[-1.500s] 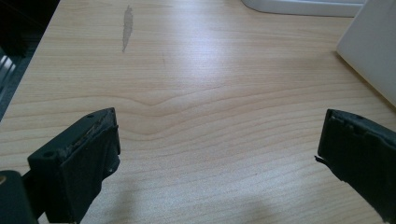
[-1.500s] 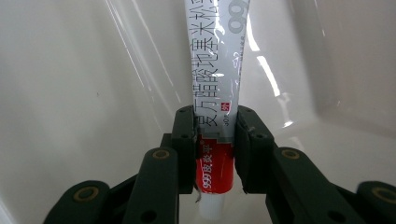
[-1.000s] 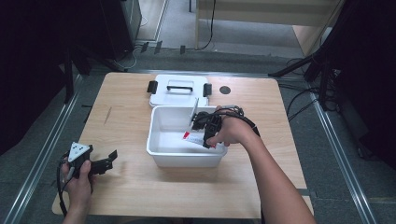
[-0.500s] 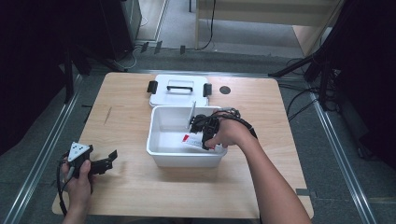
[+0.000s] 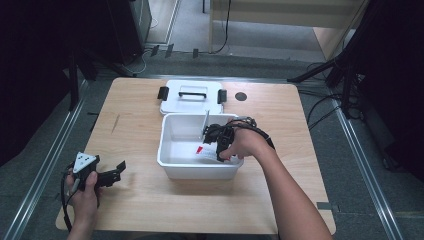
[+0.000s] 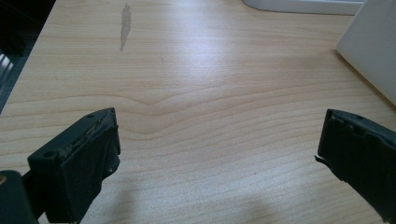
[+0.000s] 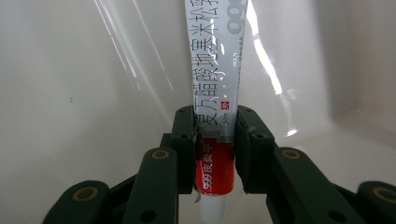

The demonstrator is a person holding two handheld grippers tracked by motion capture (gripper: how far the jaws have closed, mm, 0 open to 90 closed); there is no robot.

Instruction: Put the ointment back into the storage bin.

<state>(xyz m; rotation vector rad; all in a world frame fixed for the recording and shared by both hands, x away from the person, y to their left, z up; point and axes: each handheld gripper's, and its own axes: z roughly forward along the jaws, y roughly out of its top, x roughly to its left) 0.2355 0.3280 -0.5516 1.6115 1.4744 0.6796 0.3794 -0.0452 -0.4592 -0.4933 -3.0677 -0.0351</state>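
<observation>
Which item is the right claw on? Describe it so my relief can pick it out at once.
Find the open white bin in the middle of the wooden table, in front of its lid. Inside it, the right claw pinches a slim white tube. Its red band and black printed characters set it apart from the plain plastic.

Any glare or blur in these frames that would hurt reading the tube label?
Right gripper view: bright streaks of glare run across the white bin wall and the tube, washing out the label's top; the print near the right gripper stays sharp. High view: the tube is too small to read; surroundings fall into deep shadow. Left gripper view: the left gripper looks soft, the table grain is crisp.
</observation>
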